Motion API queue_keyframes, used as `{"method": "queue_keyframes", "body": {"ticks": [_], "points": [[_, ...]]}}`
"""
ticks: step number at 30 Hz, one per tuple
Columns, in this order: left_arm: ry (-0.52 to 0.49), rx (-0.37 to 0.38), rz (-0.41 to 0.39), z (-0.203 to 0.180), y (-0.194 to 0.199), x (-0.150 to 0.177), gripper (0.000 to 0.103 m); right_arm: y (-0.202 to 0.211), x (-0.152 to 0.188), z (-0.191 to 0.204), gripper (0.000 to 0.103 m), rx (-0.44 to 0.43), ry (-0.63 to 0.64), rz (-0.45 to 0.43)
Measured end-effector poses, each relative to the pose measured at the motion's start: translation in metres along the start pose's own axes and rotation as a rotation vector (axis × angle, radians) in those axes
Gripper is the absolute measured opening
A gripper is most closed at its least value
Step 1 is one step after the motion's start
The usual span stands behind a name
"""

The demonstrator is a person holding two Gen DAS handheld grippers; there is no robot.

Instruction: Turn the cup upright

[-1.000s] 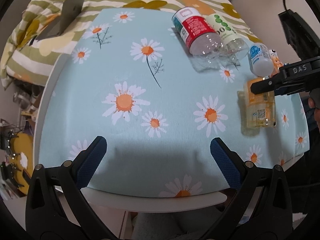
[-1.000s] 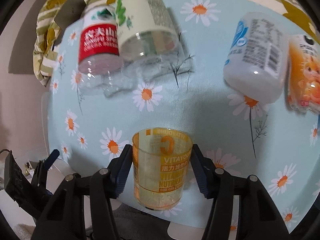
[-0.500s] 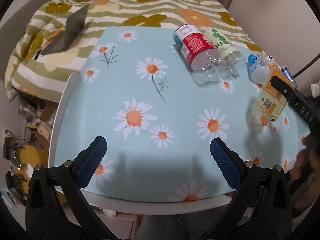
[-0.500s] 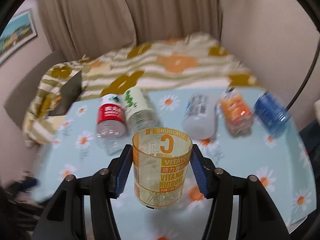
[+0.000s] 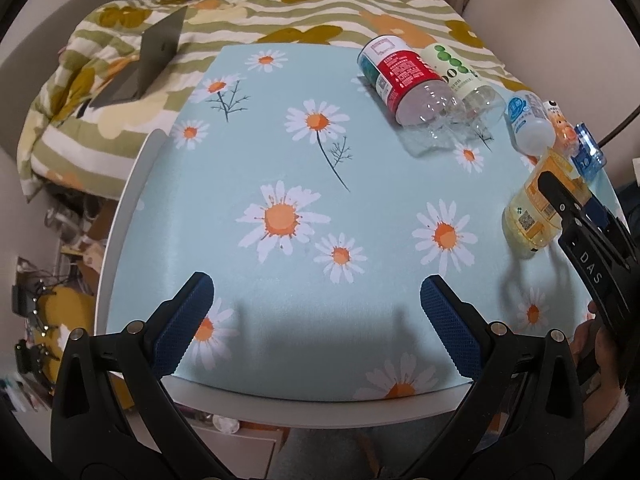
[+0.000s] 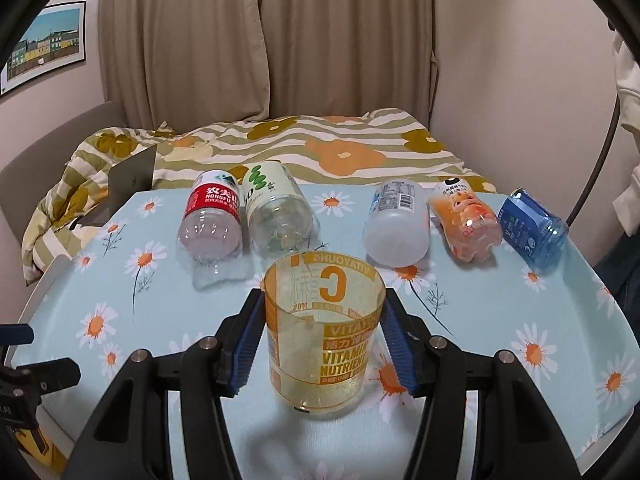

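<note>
Right gripper (image 6: 322, 344) jaws clamped the cup (image 6: 322, 332), mouth up; only left view showed left gripper (image 5: 316, 324) jaws spread, empty.

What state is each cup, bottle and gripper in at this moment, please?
yellow cup: open end up, clamped, tilted in the left view.
right gripper: shut on the yellow cup.
left gripper: open, holding nothing.
red-label bottle: lying on its side.
green-dot bottle: lying on its side.
white bottle: lying on its side.
orange bottle: lying on its side.
blue bottle: lying on its side.
</note>
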State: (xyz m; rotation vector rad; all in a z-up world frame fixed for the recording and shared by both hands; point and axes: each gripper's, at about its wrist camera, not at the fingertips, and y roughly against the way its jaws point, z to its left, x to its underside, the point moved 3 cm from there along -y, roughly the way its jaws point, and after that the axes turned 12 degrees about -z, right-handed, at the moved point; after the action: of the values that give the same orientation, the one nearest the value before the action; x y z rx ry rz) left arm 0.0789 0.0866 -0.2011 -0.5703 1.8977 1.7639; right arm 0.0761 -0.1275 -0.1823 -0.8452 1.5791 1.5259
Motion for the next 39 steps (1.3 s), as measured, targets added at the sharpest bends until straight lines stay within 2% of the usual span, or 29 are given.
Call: {"method": "queue_keyframes", "body": {"ticks": [21,28,30,32,34,35,39], "points": [[-0.006,0.005,0.005,-0.001,0.010,0.010,0.103,0.018,0.014,0.002,0.055,-0.010,0.042,0.027],[-0.008,0.010,0.003,0.000,0.010,0.012,0.103,0.017,0.013,0.000,0.057,0.005,-0.001,0.025],[-0.011,0.011,0.002,0.000,0.011,0.012,0.103,0.015,0.013,-0.001,0.065,0.002,-0.013,0.035],[-0.015,0.011,0.002,0.000,0.012,0.013,0.103,0.014,0.016,-0.002,0.090,-0.007,-0.032,0.040],[-0.013,0.011,0.002,0.000,0.011,0.013,0.103,0.013,0.018,-0.002,0.099,-0.017,-0.046,0.044],[-0.013,0.011,0.003,0.000,0.011,0.013,0.103,0.014,0.019,-0.002,0.102,-0.018,-0.048,0.039],[-0.019,0.008,0.001,-0.001,0.012,0.014,0.103,0.016,0.021,0.001,0.102,-0.034,-0.037,0.029]]}}
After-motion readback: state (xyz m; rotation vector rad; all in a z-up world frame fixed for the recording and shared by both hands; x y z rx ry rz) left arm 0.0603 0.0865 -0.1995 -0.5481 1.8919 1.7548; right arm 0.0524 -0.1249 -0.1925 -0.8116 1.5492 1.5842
